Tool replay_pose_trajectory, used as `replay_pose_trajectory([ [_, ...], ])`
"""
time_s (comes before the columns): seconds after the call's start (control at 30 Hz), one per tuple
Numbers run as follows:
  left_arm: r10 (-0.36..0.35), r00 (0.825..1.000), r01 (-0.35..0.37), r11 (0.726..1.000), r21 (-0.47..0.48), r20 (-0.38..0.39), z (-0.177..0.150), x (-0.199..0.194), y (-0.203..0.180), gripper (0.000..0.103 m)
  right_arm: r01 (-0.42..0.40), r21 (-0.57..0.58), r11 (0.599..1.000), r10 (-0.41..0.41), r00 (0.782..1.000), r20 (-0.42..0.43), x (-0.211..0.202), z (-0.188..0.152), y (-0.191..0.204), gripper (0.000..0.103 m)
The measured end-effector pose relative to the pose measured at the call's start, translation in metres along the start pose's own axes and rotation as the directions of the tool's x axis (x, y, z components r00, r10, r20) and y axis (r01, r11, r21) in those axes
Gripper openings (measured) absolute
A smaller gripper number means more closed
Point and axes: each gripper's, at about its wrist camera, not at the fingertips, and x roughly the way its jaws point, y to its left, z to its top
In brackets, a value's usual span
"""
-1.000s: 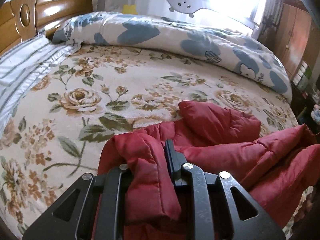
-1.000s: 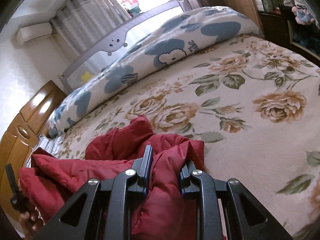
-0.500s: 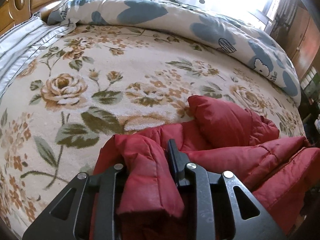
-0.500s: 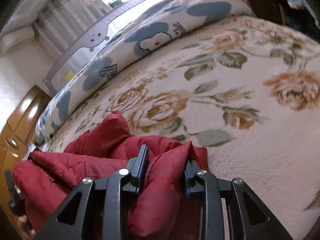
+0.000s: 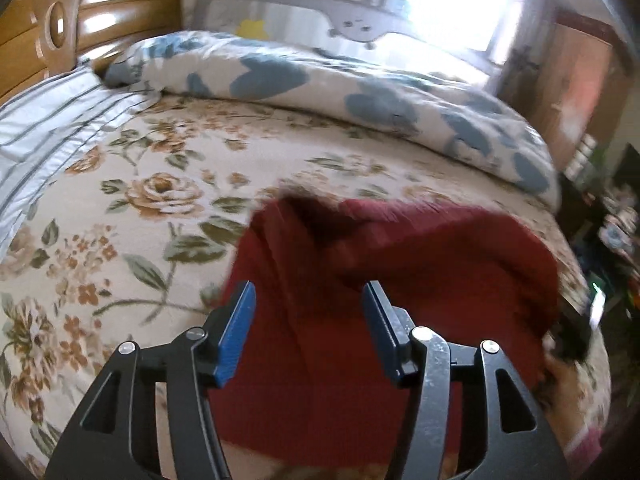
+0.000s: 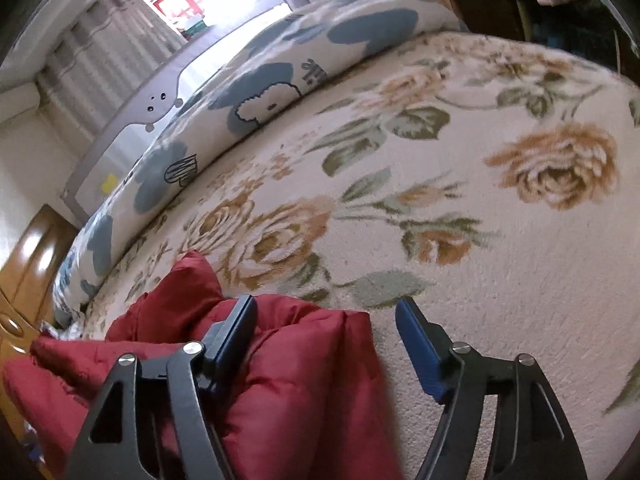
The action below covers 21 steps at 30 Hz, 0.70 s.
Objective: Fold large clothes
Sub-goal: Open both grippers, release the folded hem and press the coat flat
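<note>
The red padded jacket (image 5: 400,280) lies bunched on the bed (image 5: 120,208), on its rose-patterned cover. The left hand-held gripper (image 5: 308,332) has its fingers spread wide above the jacket, gripping nothing; this view is blurred. The right hand-held gripper (image 6: 326,344) is also spread wide, over the jacket (image 6: 288,380) edge, with its left finger against the fabric and its right finger over bare cover. A blue-and-white quilt (image 6: 280,80) lies rolled along the bed's far side, beside a grey bed rail (image 5: 360,28).
</note>
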Motion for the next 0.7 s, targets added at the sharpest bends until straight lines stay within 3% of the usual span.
replay_pose_trajectory([
  [0.13, -0.100, 0.992, 0.107, 0.989, 0.107, -0.074, -0.025, 0.004, -0.036, 0.055, -0.001, -0.019, 1.000, 0.001, 1.000, -0.001, -0.002, 0.002, 0.004, 0.071],
  [0.3, 0.007, 0.987, 0.031, 0.972, 0.234, -0.158, -0.059, 0.056, -0.069, 0.055, -0.050, -0.048, 0.998, 0.052, 0.998, 0.044, -0.040, 0.009, 0.010, 0.070],
  [0.47, 0.037, 0.989, -0.005, 0.977, 0.212, -0.144, -0.055, 0.076, -0.065, 0.055, -0.130, -0.174, 0.976, 0.147, 0.985, 0.088, -0.104, 0.004, 0.028, 0.072],
  [0.57, 0.040, 0.990, -0.011, 0.979, 0.205, -0.138, -0.050, 0.079, -0.063, 0.055, -0.180, -0.291, 0.940, 0.196, 0.980, 0.026, -0.123, -0.017, 0.048, 0.072],
  [0.7, 0.058, 0.990, -0.028, 0.976, 0.217, -0.130, -0.049, 0.083, -0.064, 0.055, -0.227, -0.406, 0.885, 0.199, 0.974, -0.110, -0.110, -0.048, 0.072, 0.072],
])
